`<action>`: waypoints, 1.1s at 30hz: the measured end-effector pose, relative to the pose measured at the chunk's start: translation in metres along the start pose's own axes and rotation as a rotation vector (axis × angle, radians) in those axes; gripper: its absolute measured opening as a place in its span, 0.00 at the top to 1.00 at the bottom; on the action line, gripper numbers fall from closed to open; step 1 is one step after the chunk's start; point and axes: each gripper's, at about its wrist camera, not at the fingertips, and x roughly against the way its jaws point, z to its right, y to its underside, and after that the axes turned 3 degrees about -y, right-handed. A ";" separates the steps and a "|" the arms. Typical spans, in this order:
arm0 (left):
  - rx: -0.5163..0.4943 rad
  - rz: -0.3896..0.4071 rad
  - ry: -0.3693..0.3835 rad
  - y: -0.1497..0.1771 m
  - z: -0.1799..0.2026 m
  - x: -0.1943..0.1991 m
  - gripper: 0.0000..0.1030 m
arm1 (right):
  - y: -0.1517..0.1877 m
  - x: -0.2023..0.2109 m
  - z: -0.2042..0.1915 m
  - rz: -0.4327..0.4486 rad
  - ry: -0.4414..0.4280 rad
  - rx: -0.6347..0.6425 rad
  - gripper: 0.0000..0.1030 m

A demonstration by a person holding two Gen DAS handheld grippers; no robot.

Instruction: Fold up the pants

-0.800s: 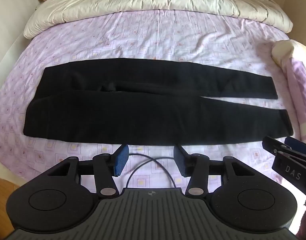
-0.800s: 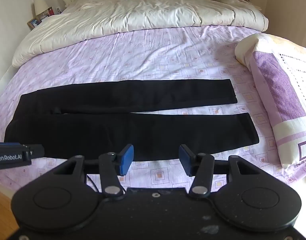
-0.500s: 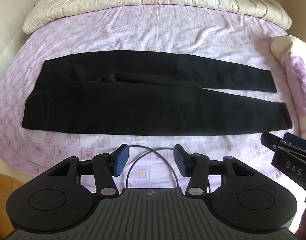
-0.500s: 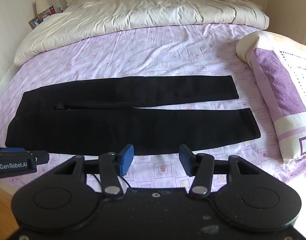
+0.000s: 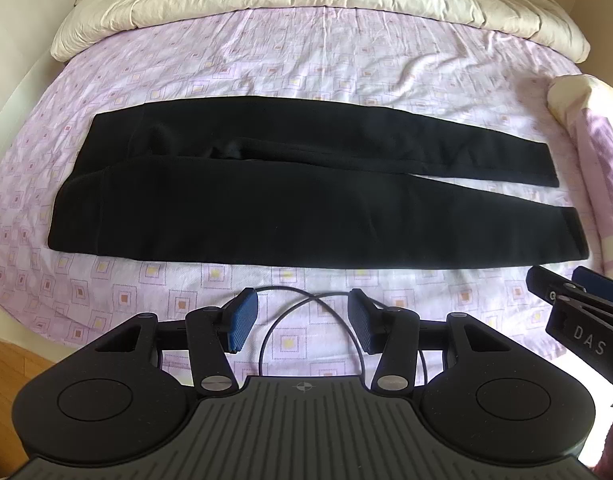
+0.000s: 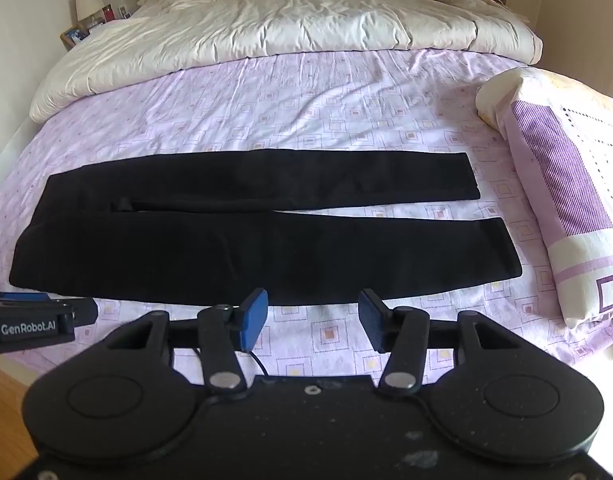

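Pillow [image 6: 562,184] with purple stripes and a cream edge lies at the right side of the bed, well apart from the far leg's cuff and nearer the near leg's cuff; nothing lies between the fingers and the cloth except bare sheet. A cream duvet [image 6: 290,28] is bunched across the head of the bed, clear of the garment. Black pants [image 5: 266,200] lie flat across the lilac sheet [image 5: 306,64] printed with small squares, waistband to the left, both legs stretched out to the right and parting slightly toward the cuffs. The left gripper [image 5: 302,324] hovers over the near strip of sheet just short of the pants' lower edge, its blue-padded fingers [image 5: 242,324] spread apart with nothing between them but a loop of thin black cable [image 5: 278,320]. The right gripper [image 6: 312,320] hangs likewise just short of the near leg, its fingers [image 6: 254,318] parted wide and holding nothing. Each gripper shows at the edge of the other's view. Wooden floor [image 5: 10,360] shows at the near left corner of the bed, and framed photos and a small lamp [image 6: 88,0] stand on a bedside surface by the pale wall.
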 end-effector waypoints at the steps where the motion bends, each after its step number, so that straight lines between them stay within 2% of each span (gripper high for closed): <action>1: 0.004 -0.002 -0.001 0.001 0.000 0.000 0.53 | 0.000 0.000 0.000 -0.002 0.000 0.000 0.48; 16: 0.032 -0.024 -0.001 -0.007 -0.010 0.000 0.53 | -0.003 -0.003 0.001 -0.021 -0.008 0.021 0.48; 33: 0.013 -0.041 0.001 -0.012 -0.013 -0.005 0.53 | -0.006 -0.010 0.003 -0.038 -0.009 0.007 0.48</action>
